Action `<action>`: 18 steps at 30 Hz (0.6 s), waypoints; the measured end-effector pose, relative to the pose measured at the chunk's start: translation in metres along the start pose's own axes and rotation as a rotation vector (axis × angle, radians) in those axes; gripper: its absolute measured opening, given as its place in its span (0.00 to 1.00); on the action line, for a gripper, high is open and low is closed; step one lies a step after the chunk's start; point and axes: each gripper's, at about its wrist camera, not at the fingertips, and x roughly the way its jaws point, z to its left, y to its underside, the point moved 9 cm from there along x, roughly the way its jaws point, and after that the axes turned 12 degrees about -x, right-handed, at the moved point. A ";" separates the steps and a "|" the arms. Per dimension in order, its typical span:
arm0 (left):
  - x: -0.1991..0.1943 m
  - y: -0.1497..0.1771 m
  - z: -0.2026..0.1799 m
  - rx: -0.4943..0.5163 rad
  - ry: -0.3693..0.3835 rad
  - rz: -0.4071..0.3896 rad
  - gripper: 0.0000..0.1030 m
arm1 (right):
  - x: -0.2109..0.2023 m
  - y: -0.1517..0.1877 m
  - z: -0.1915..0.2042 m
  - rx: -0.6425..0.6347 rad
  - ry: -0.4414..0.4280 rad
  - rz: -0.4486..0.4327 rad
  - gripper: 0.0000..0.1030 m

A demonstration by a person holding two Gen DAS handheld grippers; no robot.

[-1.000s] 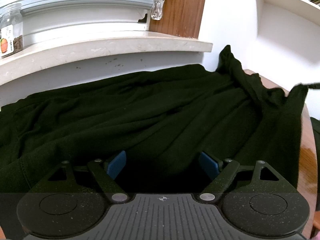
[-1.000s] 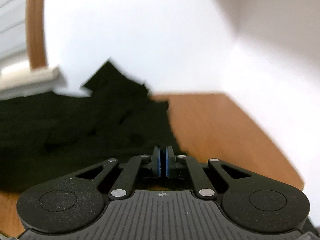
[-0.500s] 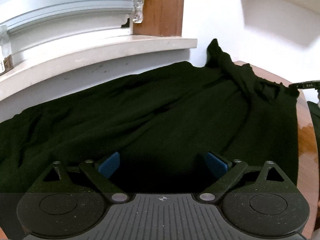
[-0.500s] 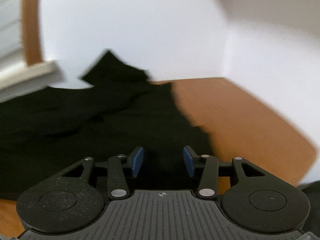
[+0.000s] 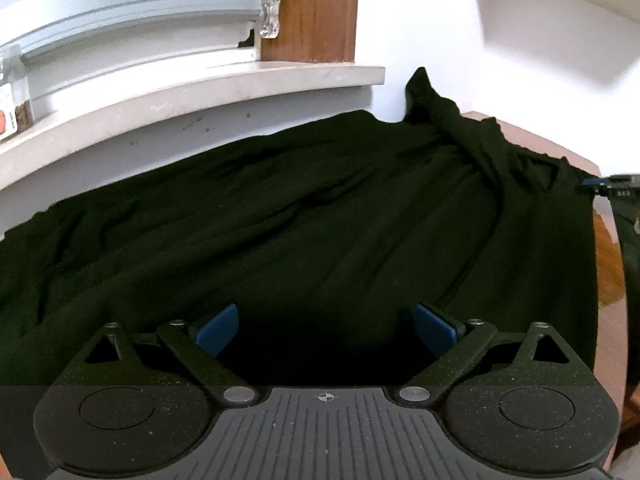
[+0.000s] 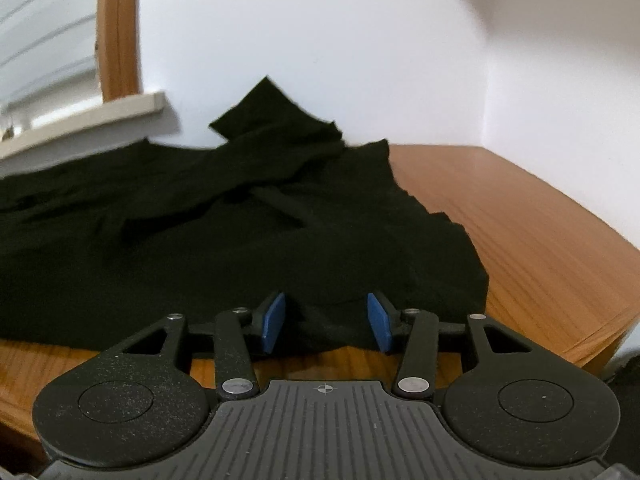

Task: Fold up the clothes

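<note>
A jar [image 5: 14, 96] on the windowsill [image 5: 192, 92] is cut off by the left edge, its label unreadable. The black garment [image 5: 280, 220] runs past the left edge, covering most of the table [image 6: 520, 232].

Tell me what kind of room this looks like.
Probably a room in a home, not a workshop. A black garment lies spread on a wooden table pushed against a white wall, under a window sill with a blind's pull chain and a small jar.

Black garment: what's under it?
The black fabric garment lies on a wooden tabletop, bare at the right and near edges. Whatever else lies beneath the cloth is hidden.
</note>
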 end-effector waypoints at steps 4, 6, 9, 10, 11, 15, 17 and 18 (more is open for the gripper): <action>0.001 -0.005 -0.007 0.001 0.014 -0.011 0.93 | 0.007 -0.037 0.002 -0.048 -0.004 -0.019 0.46; 0.003 -0.009 -0.011 0.002 0.021 -0.018 0.93 | 0.028 -0.055 0.006 -0.071 -0.031 0.006 0.47; 0.008 -0.010 -0.013 -0.010 0.022 -0.015 0.93 | 0.068 -0.074 0.006 -0.096 -0.051 0.057 0.47; 0.009 -0.010 -0.012 -0.020 0.024 -0.013 0.93 | 0.080 -0.078 0.005 -0.104 -0.049 0.079 0.47; 0.009 -0.010 -0.010 -0.035 0.026 -0.012 0.93 | 0.092 -0.079 0.005 -0.112 -0.057 0.110 0.47; 0.006 -0.012 -0.002 -0.089 0.030 -0.024 0.93 | 0.114 -0.084 0.007 -0.144 -0.104 0.171 0.40; 0.006 -0.012 0.001 -0.106 0.032 -0.024 0.93 | 0.113 -0.092 0.003 -0.125 -0.121 0.162 0.03; 0.006 -0.012 0.001 -0.111 0.034 -0.023 0.93 | 0.110 -0.099 0.000 -0.128 -0.107 0.139 0.02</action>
